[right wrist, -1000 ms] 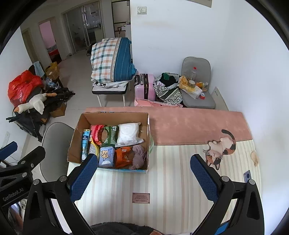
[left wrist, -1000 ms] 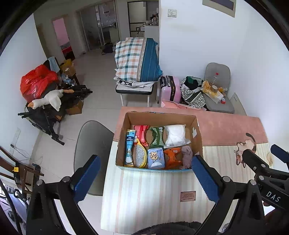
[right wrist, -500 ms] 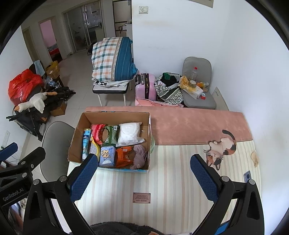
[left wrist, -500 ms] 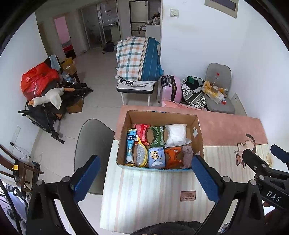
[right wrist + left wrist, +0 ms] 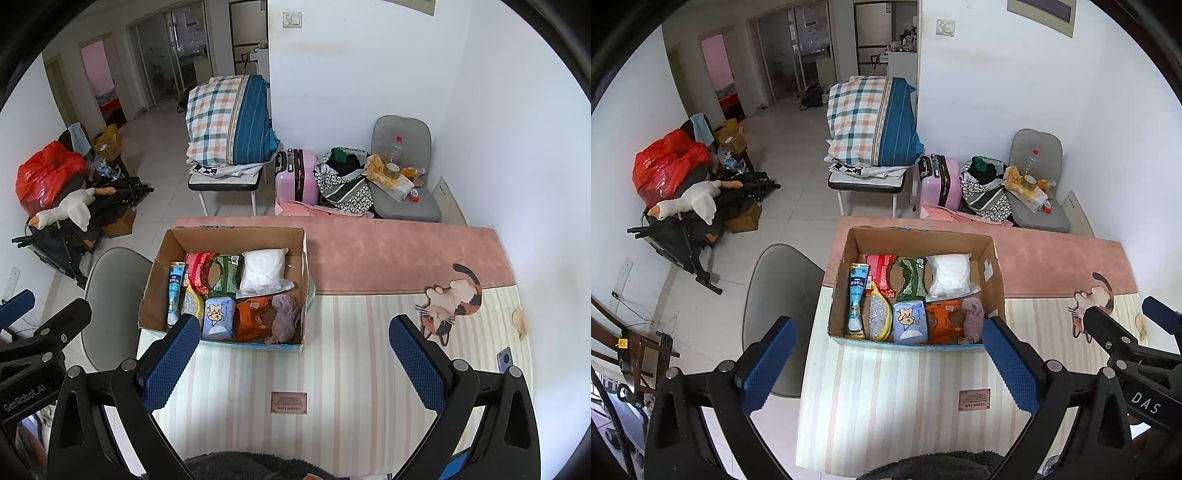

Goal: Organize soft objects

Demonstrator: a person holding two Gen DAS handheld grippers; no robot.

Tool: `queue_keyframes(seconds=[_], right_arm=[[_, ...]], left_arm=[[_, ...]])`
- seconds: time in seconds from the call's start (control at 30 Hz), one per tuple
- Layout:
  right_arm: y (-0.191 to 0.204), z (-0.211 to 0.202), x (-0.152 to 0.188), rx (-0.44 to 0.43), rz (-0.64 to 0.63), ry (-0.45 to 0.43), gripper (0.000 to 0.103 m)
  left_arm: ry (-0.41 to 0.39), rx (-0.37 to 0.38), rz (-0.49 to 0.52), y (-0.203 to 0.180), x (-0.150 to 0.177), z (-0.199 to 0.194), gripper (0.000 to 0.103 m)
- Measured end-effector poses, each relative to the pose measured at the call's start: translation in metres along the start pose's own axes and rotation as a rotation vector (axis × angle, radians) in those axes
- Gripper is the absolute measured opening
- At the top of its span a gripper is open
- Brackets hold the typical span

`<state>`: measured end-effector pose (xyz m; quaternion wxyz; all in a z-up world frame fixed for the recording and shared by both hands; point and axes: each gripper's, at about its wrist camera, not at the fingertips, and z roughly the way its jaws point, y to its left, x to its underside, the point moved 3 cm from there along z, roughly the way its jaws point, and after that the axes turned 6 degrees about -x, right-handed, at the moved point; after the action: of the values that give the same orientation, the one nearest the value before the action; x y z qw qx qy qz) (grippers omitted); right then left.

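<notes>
An open cardboard box stands on a striped mat. It holds soft packs side by side: a white bag, a blue cartoon tissue pack, an orange pack, a mauve cloth, red and green packs and a blue tube. My left gripper is open and empty, in front of the box. My right gripper is open and empty, to the box's right front.
The striped mat with a cat picture meets a pink strip. A grey chair stands left of the table. Behind are a bench with a plaid quilt, a pink suitcase and a loaded chair.
Both views have shifted slightly; the box sits a little lower in frame. Both grippers stay open and nothing was grasped.
</notes>
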<state>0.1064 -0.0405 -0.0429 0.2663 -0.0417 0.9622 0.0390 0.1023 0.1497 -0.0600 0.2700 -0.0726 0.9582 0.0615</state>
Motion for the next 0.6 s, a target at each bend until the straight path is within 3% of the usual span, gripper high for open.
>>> queue_keyframes(seconds=[0.6], right_arm=[[-0.002, -0.01, 0.004, 0.016, 0.011, -0.026, 0.103]], left_arm=[[0.001, 0.007, -0.002, -0.002, -0.002, -0.006, 0.103]])
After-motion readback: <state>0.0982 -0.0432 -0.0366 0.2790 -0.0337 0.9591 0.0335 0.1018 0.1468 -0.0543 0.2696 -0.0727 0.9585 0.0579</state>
